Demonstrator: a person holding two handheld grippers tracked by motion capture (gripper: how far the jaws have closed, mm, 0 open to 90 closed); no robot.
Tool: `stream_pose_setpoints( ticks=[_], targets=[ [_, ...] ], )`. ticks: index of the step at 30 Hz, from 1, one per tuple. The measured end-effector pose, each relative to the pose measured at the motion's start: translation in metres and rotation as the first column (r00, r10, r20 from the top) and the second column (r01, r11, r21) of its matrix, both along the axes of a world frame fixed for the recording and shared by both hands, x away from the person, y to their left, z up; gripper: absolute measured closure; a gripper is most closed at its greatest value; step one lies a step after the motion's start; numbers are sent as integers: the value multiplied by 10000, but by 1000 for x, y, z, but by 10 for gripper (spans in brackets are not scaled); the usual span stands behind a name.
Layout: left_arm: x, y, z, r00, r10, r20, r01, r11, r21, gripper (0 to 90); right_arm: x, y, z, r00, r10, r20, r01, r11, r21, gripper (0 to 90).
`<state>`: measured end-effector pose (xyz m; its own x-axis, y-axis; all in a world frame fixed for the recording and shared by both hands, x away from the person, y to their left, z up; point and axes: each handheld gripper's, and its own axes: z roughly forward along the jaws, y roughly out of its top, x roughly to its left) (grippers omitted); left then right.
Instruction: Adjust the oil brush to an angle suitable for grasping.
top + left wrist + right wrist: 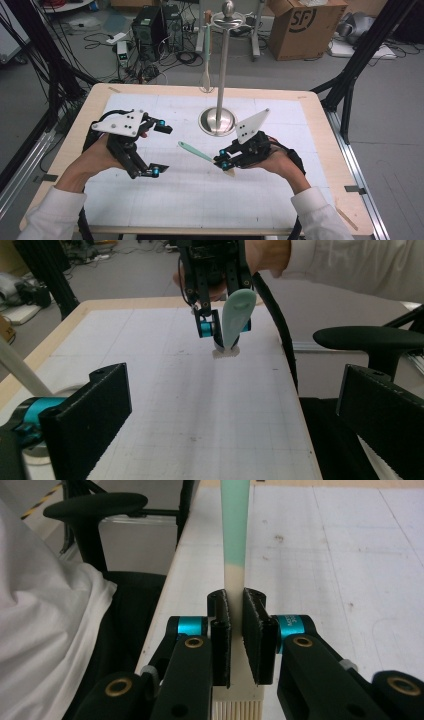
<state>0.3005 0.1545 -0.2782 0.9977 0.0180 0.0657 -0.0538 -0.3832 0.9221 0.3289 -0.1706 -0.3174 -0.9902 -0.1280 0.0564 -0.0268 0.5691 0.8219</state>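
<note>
The brush (235, 540) runs off the top edge in the right gripper view, its bristle end cut by the bottom edge. In the high view, the right gripper (226, 163) covers the brush's pale end. The left gripper (240, 415) has both jaws cropped at the picture's bottom.

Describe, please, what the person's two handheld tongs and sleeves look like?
Both the left tongs and the right tongs are black linkage frames with flat black jaws, cyan cylinders near the jaw tips, brass-coloured pivot rivets and a white three-cornered plate dotted with holes on top. Black cables trail from each. The person wears white sleeves.
</note>
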Motion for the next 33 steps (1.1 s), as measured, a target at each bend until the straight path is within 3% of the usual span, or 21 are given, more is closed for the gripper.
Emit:
stream_pose_setpoints(
  ticks=[6, 9, 14, 16, 17, 20, 22, 27, 33],
  targets=[
    [0, -14, 3, 9995, -319, 89, 318, 9994, 127, 24, -1, 4, 2, 9999, 150, 10, -150, 9999, 74, 825],
    [0, -18, 4, 9980, -624, 56, 623, 9980, 61, 73, -2, 6, 3, 9998, 200, 42, -200, 9997, 146, 825],
    [2, -22, 4, 9976, -697, 23, 697, 9975, -68, 130, -1, 9, 4, 9997, 240, 75, -243, 9989, 393, 825],
    [2, -22, 4, 9969, -792, 20, 792, 9968, -109, 234, -1, 10, 5, 9997, 231, 53, -233, 9986, 483, 825],
    [3, -23, 4, 9969, -786, 87, 787, 9968, -142, 234, -1, 10, 5, 9997, 231, 53, -233, 9986, 483, 825],
    [3, -24, 5, 9951, -984, 82, 987, 9944, -381, 346, 0, 12, 4, 9997, 255, 32, -256, 9981, 556, 824],
    [4, -25, 5, 9944, -1055, 61, 1057, 9933, -474, 359, 0, 12, 4, 9996, 270, 15, -270, 9980, 573, 825],
    [4, -27, 6, 9900, -1404, 141, 1410, 9880, -628, 521, 0, 14, 5, 9995, 328, -11, -326, 9968, 731, 825],
    [5, -28, 10, 9906, -1346, 234, 1360, 9879, -744, 630, 0, 15, 5, 9994, 333, -78, -327, 9967, 737, 824]
  ],
)
